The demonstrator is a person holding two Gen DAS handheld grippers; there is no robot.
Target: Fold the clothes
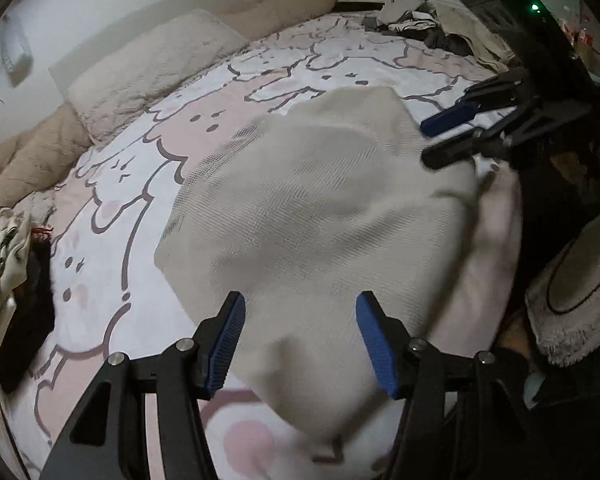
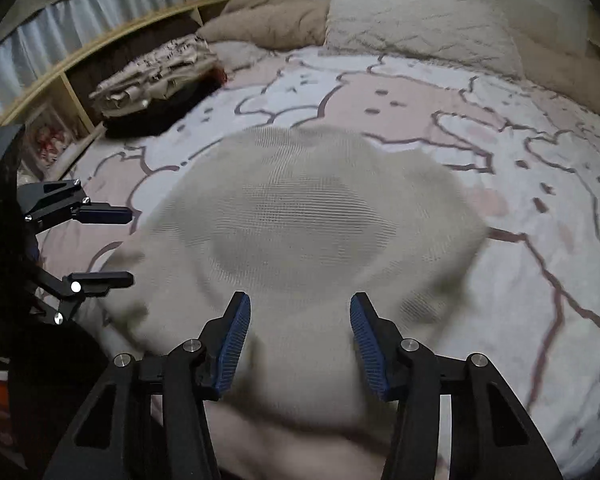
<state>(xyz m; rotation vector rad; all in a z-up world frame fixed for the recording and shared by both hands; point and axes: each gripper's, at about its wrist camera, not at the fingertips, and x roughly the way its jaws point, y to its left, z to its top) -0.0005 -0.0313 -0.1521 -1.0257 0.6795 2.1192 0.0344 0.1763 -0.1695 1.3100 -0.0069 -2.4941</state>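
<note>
Both grippers, left gripper (image 1: 300,344) and right gripper (image 2: 300,344), wide open, empty, above cream garment (image 1: 320,208) mid-bedsheet (image 1: 112,264).

- A bed under a pink-and-white cartoon-print sheet (image 1: 112,184) carries everything.
- A cream waffle-knit garment (image 1: 320,208) lies spread mid-bed, blurred.
- A quilted beige pillow (image 1: 148,72) lies at the head.
- A stack of folded patterned and black clothes (image 2: 156,80) sits near one edge.
- A heap of unfolded clothes (image 1: 432,24) lies at the far end.
</note>
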